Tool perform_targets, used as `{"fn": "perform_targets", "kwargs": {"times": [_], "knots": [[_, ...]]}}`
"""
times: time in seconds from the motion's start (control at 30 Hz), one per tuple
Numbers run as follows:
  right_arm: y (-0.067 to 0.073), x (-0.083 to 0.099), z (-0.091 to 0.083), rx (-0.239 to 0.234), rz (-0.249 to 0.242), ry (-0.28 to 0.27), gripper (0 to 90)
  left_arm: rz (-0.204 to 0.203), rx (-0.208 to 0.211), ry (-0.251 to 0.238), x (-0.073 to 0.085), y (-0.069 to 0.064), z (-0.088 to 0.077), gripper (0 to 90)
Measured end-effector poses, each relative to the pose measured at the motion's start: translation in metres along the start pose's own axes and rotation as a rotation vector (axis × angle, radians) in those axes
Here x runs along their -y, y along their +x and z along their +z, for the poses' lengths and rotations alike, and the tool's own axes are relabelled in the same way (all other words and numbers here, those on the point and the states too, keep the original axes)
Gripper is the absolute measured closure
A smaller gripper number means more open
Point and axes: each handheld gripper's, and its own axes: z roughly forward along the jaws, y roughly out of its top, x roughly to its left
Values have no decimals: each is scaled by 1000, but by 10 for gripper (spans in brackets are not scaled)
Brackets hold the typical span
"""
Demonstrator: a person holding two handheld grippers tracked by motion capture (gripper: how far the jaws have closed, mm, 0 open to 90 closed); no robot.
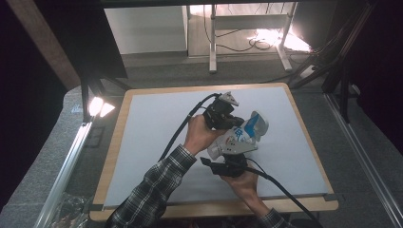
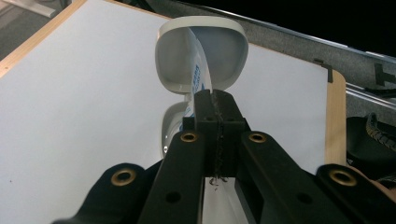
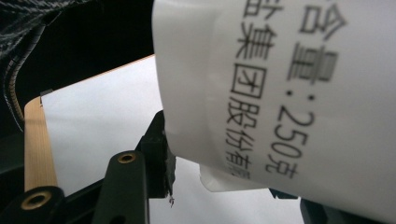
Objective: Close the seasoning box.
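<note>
Over the middle of the white table, the left gripper pinches a white pouch's edge fully closed, while the right gripper clamps its body half-open.

— Where is the pouch?
— Over the middle of the worktop, off its surface, between the two grippers.
— Which gripper is where?
— The left gripper sits behind it, at the far end. The right gripper is in front, under its near end.
— And the person?
— Forearms come in from the near edge.
</note>
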Motion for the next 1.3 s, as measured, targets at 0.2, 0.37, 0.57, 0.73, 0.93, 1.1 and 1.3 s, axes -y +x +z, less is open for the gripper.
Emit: {"fn": "perform_targets", "kwargs": {"times": [0.2, 0.37, 0.57, 0.73, 0.93, 1.1, 1.3], "knots": [[-1, 1, 0, 3, -1, 10, 516, -2, 9, -7, 2, 1, -2, 900], [-1, 2, 0, 6, 1, 12, 516, -4, 8, -9, 4, 1, -3, 900], [-2, 4, 0, 20, -2, 17, 517, -2, 10, -14, 7, 1, -4, 900], [-2, 4, 0, 19, 4, 23, 516, -4, 12, -21, 11, 1, -5, 900], [-2, 6, 2, 17, 1, 31, 514, -15, 16, -36, 16, 2, -6, 900], [-1, 6, 2, 14, 4, 31, 513, -32, 27, -53, 17, 5, -9, 900], [-1, 6, 2, 11, 7, 27, 511, -38, 18, -65, 18, 5, -12, 900]]}}
